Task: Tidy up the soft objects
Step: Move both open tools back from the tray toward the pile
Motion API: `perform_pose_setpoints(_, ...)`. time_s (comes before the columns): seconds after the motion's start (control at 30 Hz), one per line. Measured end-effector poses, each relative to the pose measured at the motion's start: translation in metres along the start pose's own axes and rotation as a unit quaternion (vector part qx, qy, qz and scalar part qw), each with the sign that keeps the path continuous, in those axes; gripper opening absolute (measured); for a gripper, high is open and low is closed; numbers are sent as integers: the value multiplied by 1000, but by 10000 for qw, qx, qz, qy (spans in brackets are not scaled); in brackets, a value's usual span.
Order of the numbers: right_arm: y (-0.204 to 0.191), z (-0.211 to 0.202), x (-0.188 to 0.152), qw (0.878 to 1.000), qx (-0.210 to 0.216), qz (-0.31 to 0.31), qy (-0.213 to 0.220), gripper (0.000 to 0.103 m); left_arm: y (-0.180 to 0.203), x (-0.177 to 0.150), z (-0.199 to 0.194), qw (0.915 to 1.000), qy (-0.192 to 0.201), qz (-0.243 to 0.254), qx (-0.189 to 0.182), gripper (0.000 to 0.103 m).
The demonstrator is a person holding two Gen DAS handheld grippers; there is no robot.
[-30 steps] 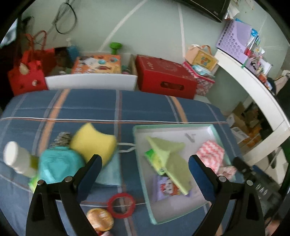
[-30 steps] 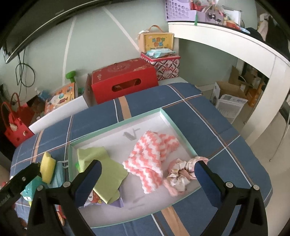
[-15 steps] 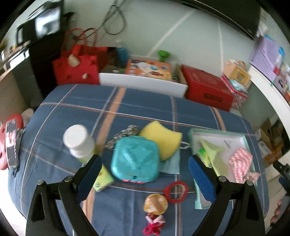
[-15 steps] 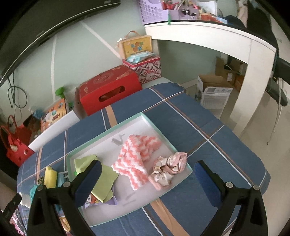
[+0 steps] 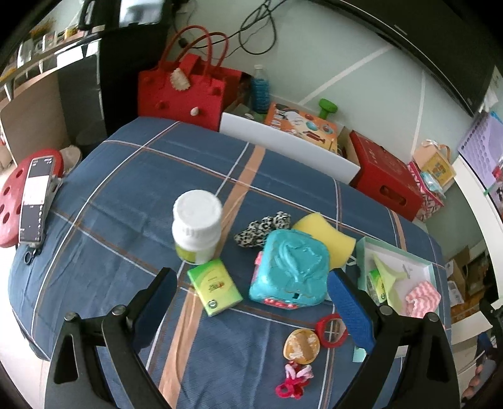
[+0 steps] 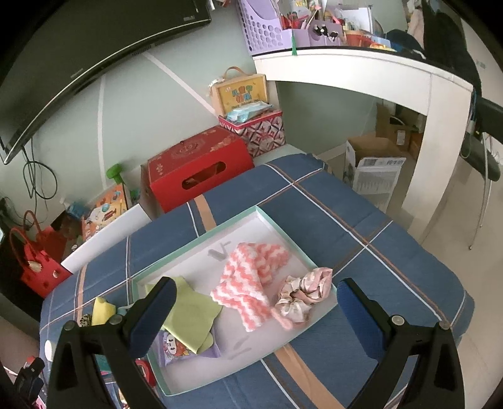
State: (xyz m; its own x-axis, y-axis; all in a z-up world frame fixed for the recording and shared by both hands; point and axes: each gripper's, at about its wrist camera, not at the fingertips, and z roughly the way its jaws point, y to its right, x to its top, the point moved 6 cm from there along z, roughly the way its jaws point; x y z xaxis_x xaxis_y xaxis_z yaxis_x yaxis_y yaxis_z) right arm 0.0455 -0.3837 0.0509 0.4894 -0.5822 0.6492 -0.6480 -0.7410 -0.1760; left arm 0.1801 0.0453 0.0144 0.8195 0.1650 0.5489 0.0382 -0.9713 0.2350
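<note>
**Left gripper lines up over the loose soft items**

The left gripper (image 5: 251, 295) hovers empty, fingers spread, above the clutter; the right gripper (image 6: 256, 310), also spread, hangs over the tray (image 6: 283, 226). The leopard scrunchie (image 5: 262, 228) and yellow sponge (image 5: 327, 234) lie behind the teal toy (image 5: 290, 267) (probably rigid). Descend past the toy, pinching the scrunchie's middle.

Pale green wall (image 6: 132, 119) w/ white diagonal stripes; dark TV (image 6: 94, 47) mounted up top; white desk (image 6: 361, 67) at right, purple basket (image 6: 261, 28) on it; pale floor (image 6: 471, 245); daylight, no lamps seen.
</note>
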Motion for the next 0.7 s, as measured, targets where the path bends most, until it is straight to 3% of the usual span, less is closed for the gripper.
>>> perform_pose_setpoints(0.37, -22, 6, -25, 9991, 177, -250, -304, 103, -29, -19, 8, 9994, -241, -165, 169, 96)
perform_pose_setpoints(0.53, -56, 15, -46, 9960, 323, -638, -532, 103, -47, -26, 13, 9985, -347, -307, 290, 96)
perform_pose_setpoints(0.7, -108, 32, -84, 9840, 692, -1321, -977, 103, -55, -31, 20, 9975, -465, -361, 388, 96)
